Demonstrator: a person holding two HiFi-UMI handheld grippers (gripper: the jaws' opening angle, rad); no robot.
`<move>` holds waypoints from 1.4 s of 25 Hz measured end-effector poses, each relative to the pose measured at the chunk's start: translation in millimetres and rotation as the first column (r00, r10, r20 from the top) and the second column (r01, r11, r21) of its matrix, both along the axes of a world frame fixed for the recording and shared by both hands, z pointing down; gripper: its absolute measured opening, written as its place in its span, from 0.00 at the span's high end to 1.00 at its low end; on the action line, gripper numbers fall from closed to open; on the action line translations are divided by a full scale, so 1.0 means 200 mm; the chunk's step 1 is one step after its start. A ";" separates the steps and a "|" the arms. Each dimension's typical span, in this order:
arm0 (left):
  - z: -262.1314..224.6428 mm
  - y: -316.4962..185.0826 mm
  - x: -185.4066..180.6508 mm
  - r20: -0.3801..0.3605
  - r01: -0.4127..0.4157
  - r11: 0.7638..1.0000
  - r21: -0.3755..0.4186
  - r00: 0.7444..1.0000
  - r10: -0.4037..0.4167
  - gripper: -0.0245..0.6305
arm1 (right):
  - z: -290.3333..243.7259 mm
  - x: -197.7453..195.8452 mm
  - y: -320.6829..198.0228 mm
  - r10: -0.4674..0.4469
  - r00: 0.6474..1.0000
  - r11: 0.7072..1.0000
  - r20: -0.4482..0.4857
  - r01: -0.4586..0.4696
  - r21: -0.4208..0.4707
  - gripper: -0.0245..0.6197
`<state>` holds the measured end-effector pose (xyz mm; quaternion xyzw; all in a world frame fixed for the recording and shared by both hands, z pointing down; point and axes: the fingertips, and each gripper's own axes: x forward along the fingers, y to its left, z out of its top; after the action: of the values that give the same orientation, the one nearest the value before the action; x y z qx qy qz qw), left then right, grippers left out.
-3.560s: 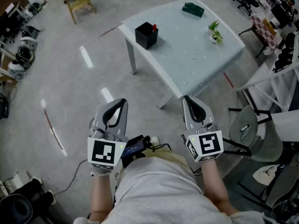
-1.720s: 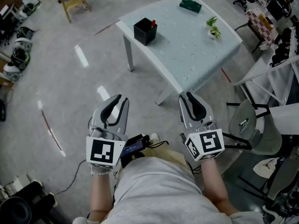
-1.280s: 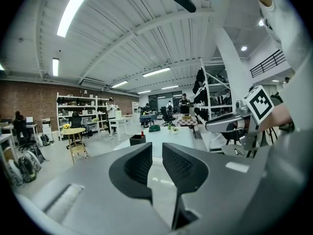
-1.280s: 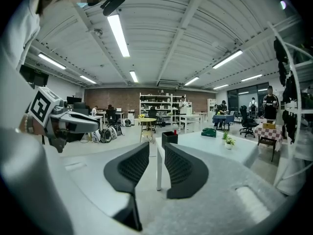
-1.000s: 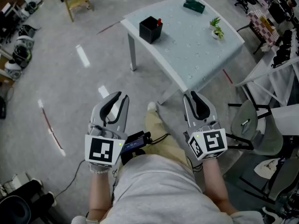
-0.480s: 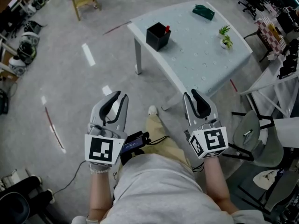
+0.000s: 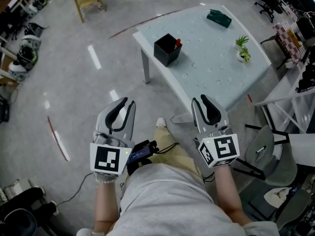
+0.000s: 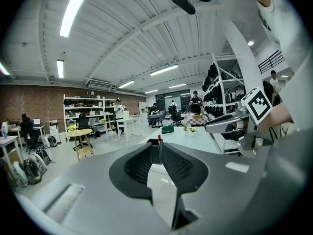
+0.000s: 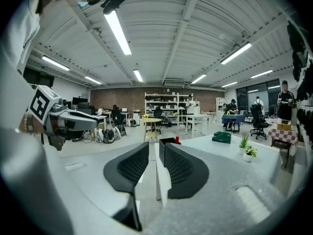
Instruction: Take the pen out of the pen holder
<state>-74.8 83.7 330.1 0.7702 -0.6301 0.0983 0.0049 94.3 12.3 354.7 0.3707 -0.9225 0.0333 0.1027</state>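
"On the head view, where is the pen (image 7: 178,43)?"

"Its red cap pokes out of the black pen holder (image 7: 167,49), which stands near the left corner of the pale worktop (image 7: 206,75). A small potted plant (image 7: 242,48) and a dark green thing (image 7: 219,17) sit on the same top, well apart from the holder."

"And the claws?"

"Both hang over the floor (image 7: 74,92), short of the worktop. The left claw (image 7: 129,103) and the right claw (image 7: 199,100) point toward it side by side. Neither touches anything."

"What does the left gripper view give?"

"The left claw (image 8: 157,148) has its ribbed pads (image 8: 139,163) a narrow gap apart, with nothing gripped. Through that gap, far off, the pen holder (image 8: 156,155) shows with the pen (image 8: 159,138) upright in it. The right claw (image 8: 209,127) juts in from the right side, level with it."

"And the right gripper view?"

"The right claw (image 9: 156,148) stands much the same: pads (image 9: 178,168) parted by a slim gap, empty. The pen holder (image 9: 168,141) shows just right of that gap, on the near corner of the worktop (image 9: 220,153), with the pen (image 9: 177,139) rising above its rim. The potted plant (image 9: 247,151) and the dark green thing (image 9: 221,137) lie farther right. The left claw (image 9: 101,121) reaches in from the left."
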 end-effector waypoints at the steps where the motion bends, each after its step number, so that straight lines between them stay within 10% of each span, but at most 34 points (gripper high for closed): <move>1: 0.00 -0.03 -0.01 -0.001 0.004 1.000 -0.003 1.000 -0.004 0.87 | 0.00 -0.02 -0.04 -0.005 1.000 1.000 0.000 0.005 -0.003 0.81; 35: -0.04 -0.79 -0.14 0.001 0.047 0.997 -0.058 0.999 -0.048 0.87 | 0.06 -0.22 -0.80 -0.086 0.996 0.992 0.003 0.086 -0.092 0.80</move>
<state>-102.2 -73.9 322.5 0.7546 -0.6452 0.1159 0.0296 49.6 -147.0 365.7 0.3256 -0.9350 0.0710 0.1215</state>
